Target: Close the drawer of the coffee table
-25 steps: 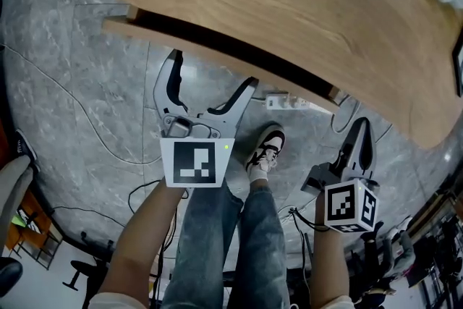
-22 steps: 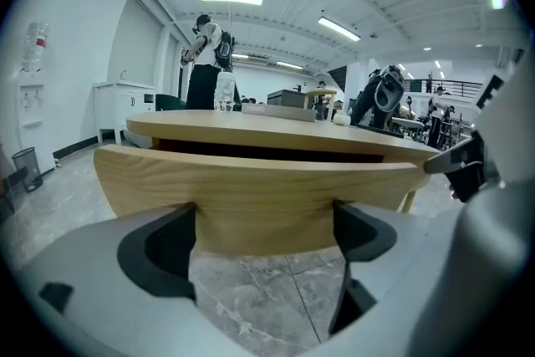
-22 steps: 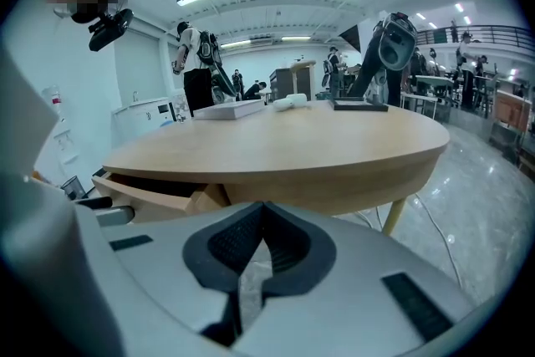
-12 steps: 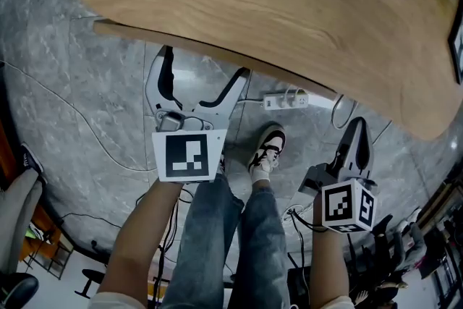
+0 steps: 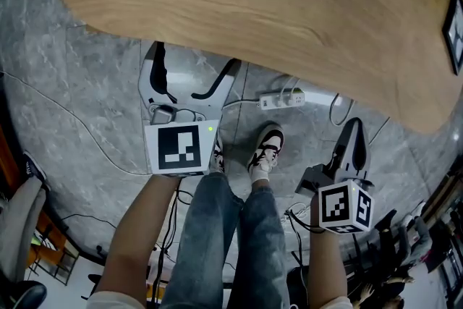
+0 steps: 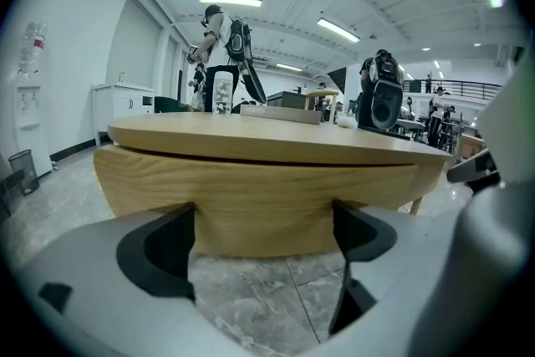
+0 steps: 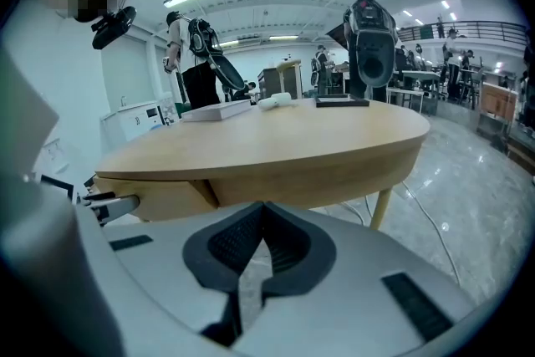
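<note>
- Drawer (image 6: 263, 209): wood front. The left gripper view shows it flush under the table (image 6: 267, 142) top, with a thin dark seam between them. A second ago it stood out past the table edge with a dark gap showing in the head view; there it is now hidden beneath the top.
- Left gripper (image 5: 194, 65): jaws wide apart, clamped on nothing, tips at the drawer front under the table edge. It has moved up the head view toward the table along with the drawer.
- Right gripper (image 5: 354, 128): jaws together and empty. It is off to the right, apart from the table, in much the same place as before.
- Table top: light wood grain, rounded outline.
- Cube (image 5: 179, 148): black-and-white square marker, one cube on each gripper. A green light (image 5: 210, 129) is lit on the left one.
- Floor (image 5: 94, 105): grey marbled tile carrying a white power strip (image 5: 282, 99). A shoe (image 5: 266, 148) stands between the two grippers.
</note>
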Action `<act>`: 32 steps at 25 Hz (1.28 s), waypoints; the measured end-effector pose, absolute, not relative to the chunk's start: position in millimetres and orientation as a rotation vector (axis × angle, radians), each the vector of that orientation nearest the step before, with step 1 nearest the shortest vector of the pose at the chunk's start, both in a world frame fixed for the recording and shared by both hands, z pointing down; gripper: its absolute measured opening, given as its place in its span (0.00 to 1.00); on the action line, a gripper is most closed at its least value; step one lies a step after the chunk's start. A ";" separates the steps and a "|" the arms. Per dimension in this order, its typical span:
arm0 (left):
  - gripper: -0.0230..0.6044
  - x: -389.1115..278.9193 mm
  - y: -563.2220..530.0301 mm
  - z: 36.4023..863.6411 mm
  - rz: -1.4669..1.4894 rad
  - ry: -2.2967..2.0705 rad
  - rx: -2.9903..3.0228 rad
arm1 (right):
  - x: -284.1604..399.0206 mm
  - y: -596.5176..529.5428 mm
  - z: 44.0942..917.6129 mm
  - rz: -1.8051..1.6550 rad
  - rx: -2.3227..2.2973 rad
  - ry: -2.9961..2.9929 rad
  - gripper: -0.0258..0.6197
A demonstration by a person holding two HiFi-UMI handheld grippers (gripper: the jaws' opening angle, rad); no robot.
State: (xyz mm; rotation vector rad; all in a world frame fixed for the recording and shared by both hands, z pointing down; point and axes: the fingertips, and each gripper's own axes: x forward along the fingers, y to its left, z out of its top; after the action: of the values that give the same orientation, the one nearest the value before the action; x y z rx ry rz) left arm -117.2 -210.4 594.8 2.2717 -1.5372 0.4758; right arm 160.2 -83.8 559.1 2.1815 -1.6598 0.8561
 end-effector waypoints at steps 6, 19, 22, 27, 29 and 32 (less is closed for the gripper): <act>0.85 -114.3 -215.4 594.7 0.467 -1.541 2.283 | 164.0 -76.9 560.0 0.868 2.198 -1.637 0.04; 0.85 -109.0 -230.4 594.8 0.465 -1.532 2.336 | 169.2 -70.0 558.1 0.867 2.231 -1.612 0.04; 0.85 -110.8 -233.6 596.0 0.469 -1.552 2.332 | 169.5 -68.2 558.0 0.870 2.237 -1.608 0.04; 0.85 -109.7 -238.9 595.0 0.435 -1.567 2.348 | 168.7 -68.4 557.1 0.868 2.242 -1.607 0.04; 0.85 -108.9 -241.0 595.3 0.429 -1.570 2.352 | 168.2 -69.0 556.9 0.869 2.243 -1.608 0.04; 0.85 -107.1 -244.8 594.8 0.419 -1.570 2.361 | 168.5 -71.0 555.2 0.857 2.247 -1.614 0.04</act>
State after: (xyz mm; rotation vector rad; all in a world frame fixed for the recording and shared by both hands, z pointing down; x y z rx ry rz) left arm -107.1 -244.8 594.8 2.3608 -1.5700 0.4189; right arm 168.5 -71.0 555.2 2.2466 -1.6136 0.8568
